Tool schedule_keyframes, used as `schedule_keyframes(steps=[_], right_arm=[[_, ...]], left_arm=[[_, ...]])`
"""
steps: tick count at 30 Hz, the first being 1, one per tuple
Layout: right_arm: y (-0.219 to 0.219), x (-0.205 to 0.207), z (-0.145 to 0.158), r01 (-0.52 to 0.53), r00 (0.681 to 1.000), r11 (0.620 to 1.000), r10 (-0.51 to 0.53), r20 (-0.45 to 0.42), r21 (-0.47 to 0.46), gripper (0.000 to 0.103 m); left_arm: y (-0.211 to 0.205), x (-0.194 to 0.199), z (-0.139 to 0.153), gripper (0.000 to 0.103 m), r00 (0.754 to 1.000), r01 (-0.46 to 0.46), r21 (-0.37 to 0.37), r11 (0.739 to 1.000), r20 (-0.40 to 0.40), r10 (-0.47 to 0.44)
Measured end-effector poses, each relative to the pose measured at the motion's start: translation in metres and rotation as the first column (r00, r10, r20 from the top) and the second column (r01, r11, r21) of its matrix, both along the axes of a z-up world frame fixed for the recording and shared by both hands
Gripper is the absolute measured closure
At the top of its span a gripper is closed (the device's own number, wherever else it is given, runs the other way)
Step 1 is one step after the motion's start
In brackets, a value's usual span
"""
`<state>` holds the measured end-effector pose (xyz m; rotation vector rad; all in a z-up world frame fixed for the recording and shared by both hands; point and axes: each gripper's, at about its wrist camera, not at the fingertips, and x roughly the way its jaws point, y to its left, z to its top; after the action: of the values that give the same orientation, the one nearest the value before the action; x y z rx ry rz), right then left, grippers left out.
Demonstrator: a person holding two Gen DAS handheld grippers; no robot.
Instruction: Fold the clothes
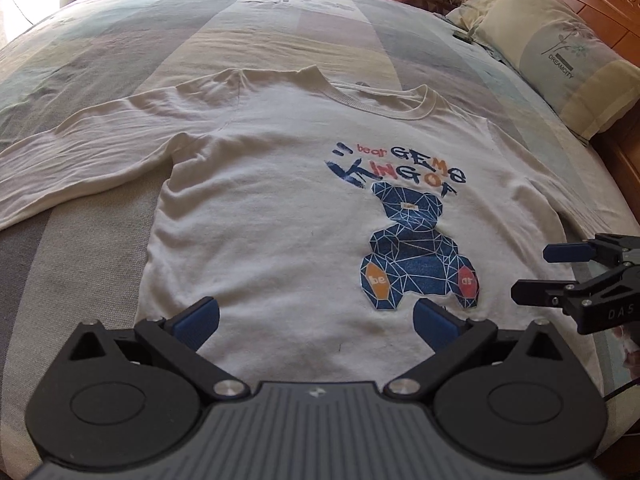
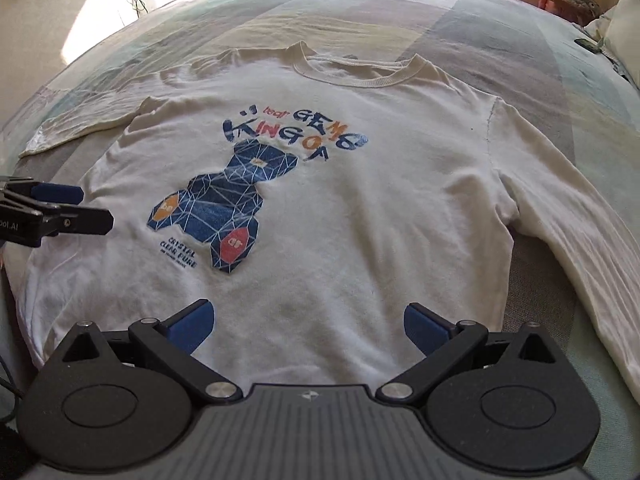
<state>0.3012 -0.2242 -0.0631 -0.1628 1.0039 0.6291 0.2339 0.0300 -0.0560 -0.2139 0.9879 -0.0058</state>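
Left wrist view: shirt flat, both claws empty

White long-sleeve shirt (image 1: 280, 220) lies spread face-up on bed (image 1: 120, 40), filling frame centre, sleeves out to left and right edges. No fold visible. Left gripper (image 1: 316, 322) low centre over hem, jaws wide apart, holding nothing. Right gripper (image 2: 306, 322) likewise spread, empty. When folding: pinch both cloth layers at hem, lift evenly, keep edges aligned, avoid dragging bedsheet.

Left tongs (image 1: 316, 322) open over white shirt (image 1: 272, 216) — flat on bed (image 1: 280, 32).
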Motion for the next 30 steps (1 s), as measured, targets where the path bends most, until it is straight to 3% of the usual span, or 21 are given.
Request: schedule_keyframes(steps=[3, 9, 12, 14, 16, 18, 22, 25, 27, 28, 30], right_arm=[[0.002, 0.019, -0.010, 0.051, 0.998, 0.998, -0.051, -0.022, 0.020, 0.000], [-0.021, -0.008, -0.017, 0.023, 1.000, 1.000, -0.023, 0.010, 0.005, 0.000], [-0.052, -0.005, -0.004, 0.111, 0.994, 0.990, -0.109, -0.027, 0.089, 0.000], [-0.085, 0.004, 0.005, 0.236, 0.971, 0.965, -0.238, 0.006, 0.116, 0.000], [-0.119, 0.014, 0.015, 0.361, 0.928, 0.921, -0.370, 0.041, 0.145, 0.000], [-0.156, 0.021, 0.016, 0.489, 0.863, 0.859, -0.502, 0.059, 0.153, 0.000], [-0.239, 0.025, 0.002, 0.699, 0.695, 0.697, -0.715, 0.078, 0.163, 0.000], [-0.295, 0.019, -0.011, 0.816, 0.552, 0.560, -0.828, 0.096, 0.143, 0.000], [-0.323, 0.011, -0.019, 0.861, 0.479, 0.489, -0.872, 0.098, 0.139, 0.000], [-0.338, 0.009, -0.025, 0.877, 0.454, 0.462, -0.887, 0.086, 0.130, 0.000], [-0.354, 0.006, -0.031, 0.856, 0.473, 0.487, -0.873, 0.118, 0.175, 0.000]], left_arm=[[-0.005, 0.006, 0.001, 0.001, 1.000, 0.009, 0.009, 1.000, -0.004, -0.009], [-0.014, 0.018, -0.004, 0.001, 1.000, 0.020, 0.006, 1.000, -0.023, -0.020], [-0.024, 0.028, 0.002, 0.001, 0.998, 0.057, 0.011, 0.998, -0.003, -0.057], [-0.031, 0.035, 0.005, 0.001, 0.997, 0.082, 0.022, 0.996, 0.005, -0.082], [-0.037, 0.037, 0.004, 0.001, 0.995, 0.102, 0.017, 0.995, 0.001, -0.102], [-0.042, 0.039, 0.001, 0.001, 0.993, 0.121, 0.009, 0.993, -0.006, -0.121], [-0.048, 0.043, -0.005, 0.001, 0.990, 0.138, 0.022, 0.990, -0.040, -0.137], [-0.048, 0.046, -0.006, 0.001, 0.989, 0.141, 0.018, 0.990, -0.041, -0.140], [-0.049, 0.049, -0.008, 0.001, 0.989, 0.138, 0.016, 0.990, -0.050, -0.137], [-0.049, 0.050, -0.009, 0.001, 0.989, 0.137, 0.015, 0.990, -0.053, -0.136], [-0.051, 0.052, -0.010, 0.001, 0.989, 0.138, 0.014, 0.990, -0.058, -0.137]])
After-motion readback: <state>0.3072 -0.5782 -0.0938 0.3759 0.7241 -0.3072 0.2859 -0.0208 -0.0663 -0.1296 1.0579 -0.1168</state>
